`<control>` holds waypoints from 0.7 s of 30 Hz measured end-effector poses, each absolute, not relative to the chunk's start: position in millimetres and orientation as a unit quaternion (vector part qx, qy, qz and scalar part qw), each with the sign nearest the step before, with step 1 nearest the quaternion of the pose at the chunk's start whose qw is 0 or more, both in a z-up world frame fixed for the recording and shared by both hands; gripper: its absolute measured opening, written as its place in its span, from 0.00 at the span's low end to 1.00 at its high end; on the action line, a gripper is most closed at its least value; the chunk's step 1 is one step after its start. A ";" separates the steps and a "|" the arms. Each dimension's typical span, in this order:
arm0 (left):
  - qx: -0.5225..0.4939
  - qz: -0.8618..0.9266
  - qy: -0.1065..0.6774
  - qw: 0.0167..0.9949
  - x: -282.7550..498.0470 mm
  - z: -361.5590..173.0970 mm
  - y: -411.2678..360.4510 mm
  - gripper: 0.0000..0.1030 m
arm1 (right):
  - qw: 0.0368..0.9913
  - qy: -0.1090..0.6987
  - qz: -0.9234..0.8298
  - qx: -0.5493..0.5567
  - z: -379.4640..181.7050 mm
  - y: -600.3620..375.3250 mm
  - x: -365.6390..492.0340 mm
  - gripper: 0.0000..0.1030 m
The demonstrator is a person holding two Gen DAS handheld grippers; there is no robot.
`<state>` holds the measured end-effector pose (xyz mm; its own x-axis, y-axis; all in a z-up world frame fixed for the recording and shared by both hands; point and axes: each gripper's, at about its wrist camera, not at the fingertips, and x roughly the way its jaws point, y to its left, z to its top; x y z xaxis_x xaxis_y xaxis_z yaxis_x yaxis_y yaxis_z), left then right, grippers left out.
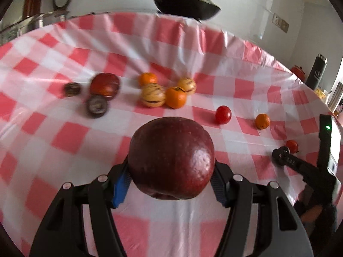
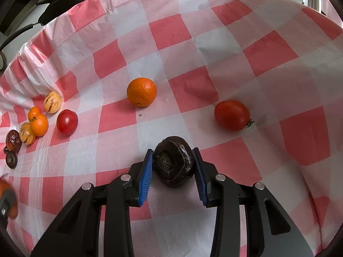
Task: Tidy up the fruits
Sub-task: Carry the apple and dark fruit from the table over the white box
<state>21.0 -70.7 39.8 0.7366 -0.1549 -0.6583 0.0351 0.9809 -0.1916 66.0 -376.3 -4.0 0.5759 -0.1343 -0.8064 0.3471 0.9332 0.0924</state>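
My left gripper is shut on a large dark red apple, held above the pink checked tablecloth. My right gripper is shut on a dark brown round fruit, low over the cloth. In the left wrist view the right gripper shows at the right edge. Grouped at the left lie a second red apple and two dark brown fruits. Oranges and striped yellow fruits sit mid-table. An orange and a tomato lie ahead of the right gripper.
A black pan stands beyond the table's far edge. A dark bottle and a red pot stand off the right side. Another tomato lies near the fruit cluster, and a glass bowl sits at far left.
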 end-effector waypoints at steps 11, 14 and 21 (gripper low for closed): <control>-0.080 -0.003 0.331 0.940 -87.0 57.7 8.9 0.62 | 0.888 0.438 -0.107 0.087 16.1 -329.0 37.6 0.36; -0.080 0.014 0.328 0.941 -113.4 58.5 34.4 0.62 | 0.900 0.421 -0.060 0.093 33.8 -296.0 15.1 0.36; -0.104 0.059 0.330 0.937 -168.7 50.7 99.3 0.62 | 0.905 0.418 0.051 0.059 45.9 -202.5 -35.1 0.36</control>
<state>-168.7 99.3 50.7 0.7759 0.0420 -0.6295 -0.1791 0.9714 -0.1559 -35.1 -202.5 45.9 0.6457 0.1412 -0.7505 -0.0422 0.9879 0.1495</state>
